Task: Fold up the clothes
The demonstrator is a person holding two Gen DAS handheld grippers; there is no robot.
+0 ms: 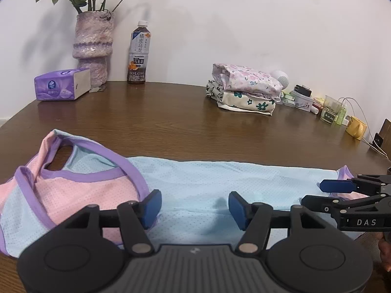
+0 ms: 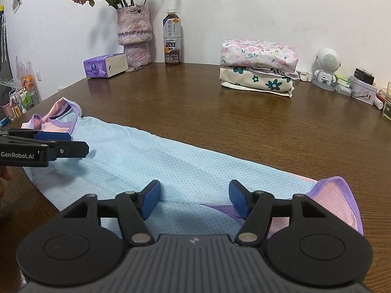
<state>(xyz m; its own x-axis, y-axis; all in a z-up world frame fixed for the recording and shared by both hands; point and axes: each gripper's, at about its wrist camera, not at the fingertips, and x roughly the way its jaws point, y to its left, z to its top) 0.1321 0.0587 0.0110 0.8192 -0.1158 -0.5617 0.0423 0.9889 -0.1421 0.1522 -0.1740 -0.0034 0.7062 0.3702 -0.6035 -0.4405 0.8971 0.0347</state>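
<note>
A light blue mesh top (image 1: 207, 183) with pink panels and purple trim lies spread sideways along the near part of the brown table (image 1: 171, 122). My left gripper (image 1: 195, 208) is open just above its left half, beside the purple-edged armhole (image 1: 132, 171), with nothing between the pads. My right gripper (image 2: 195, 200) is open over the other end of the top (image 2: 158, 158), near the pink and purple hem (image 2: 342, 202). Each gripper shows at the edge of the other's view: the right gripper (image 1: 312, 193) and the left gripper (image 2: 79, 142).
A stack of folded floral clothes (image 2: 256, 66) sits at the back right. Along the wall stand a vase of flowers (image 2: 134, 34), a tea bottle (image 2: 172, 39), a purple tissue pack (image 2: 105, 66) and a white speaker figure (image 2: 326, 68). A yellow mug (image 1: 355, 127) and small items crowd the right edge.
</note>
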